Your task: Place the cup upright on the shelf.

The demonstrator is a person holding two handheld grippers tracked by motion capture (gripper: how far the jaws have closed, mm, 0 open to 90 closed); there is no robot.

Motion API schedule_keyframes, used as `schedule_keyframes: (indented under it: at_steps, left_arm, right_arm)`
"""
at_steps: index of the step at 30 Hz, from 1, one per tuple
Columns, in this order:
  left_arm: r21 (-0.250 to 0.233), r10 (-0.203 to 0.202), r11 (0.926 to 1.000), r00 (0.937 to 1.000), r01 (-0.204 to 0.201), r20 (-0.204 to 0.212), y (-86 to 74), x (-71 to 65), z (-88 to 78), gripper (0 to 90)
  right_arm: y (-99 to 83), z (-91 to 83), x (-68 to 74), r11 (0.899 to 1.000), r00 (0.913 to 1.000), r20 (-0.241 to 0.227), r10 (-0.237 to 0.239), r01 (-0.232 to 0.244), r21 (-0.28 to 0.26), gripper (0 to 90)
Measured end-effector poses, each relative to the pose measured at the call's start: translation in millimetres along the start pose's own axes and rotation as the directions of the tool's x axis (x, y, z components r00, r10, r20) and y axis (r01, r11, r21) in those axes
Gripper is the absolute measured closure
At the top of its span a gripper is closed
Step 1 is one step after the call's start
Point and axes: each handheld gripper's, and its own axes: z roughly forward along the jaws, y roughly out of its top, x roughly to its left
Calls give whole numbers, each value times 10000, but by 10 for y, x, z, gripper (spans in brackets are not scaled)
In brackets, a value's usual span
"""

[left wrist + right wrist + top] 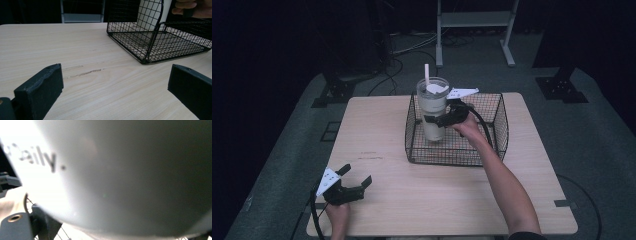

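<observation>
A tall cream tumbler [432, 111] with a clear lid and a white straw stands upright inside the black wire basket [492, 145] at the table's far middle. My right gripper [435, 120] is shut on the tumbler's side, its jaws wrapping the cup from the right. In the right gripper view the tumbler's pale wall [120, 177] sits very close, with blurred dark lettering on it. My left gripper [358, 181] rests open near the table's front left corner, nothing between its fingers. In the left gripper view its jaws stand wide apart over bare wood, and the basket [152, 47] lies ahead to the right.
The light wooden table [382, 130] has a faint scratch mark [369, 156] left of the basket. Beyond the table stand a white metal frame [474, 22], dark stand bases and loose cables on the grey floor.
</observation>
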Motion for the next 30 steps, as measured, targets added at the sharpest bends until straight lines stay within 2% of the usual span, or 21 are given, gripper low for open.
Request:
schedule_keyframes:
  at_steps: [16,19,23,25,30]
  left_arm:
    - [-57,20,10000,10000,-20,59,-3,4,-6,0]
    - [-85,-102,9999,9999,103,76,-4,4,-11,0]
    - [-111,-135,9998,9999,136,87,-4,13,-15,0]
    - [-106,-118,9999,9999,119,104,-4,11,-16,0]
    - [-113,-121,9999,9999,122,113,-4,11,-16,0]
  right_arm:
    - [-134,161,-98,9963,9999,-99,-119,127,847,88]
    - [-148,177,-111,9956,9998,28,-190,187,918,88]
    - [-183,204,-118,9905,9997,49,-228,219,1356,87]
    - [-209,227,-112,9864,9992,15,-397,390,1598,88]
    - [-227,228,-85,9889,9993,-25,-384,384,1432,86]
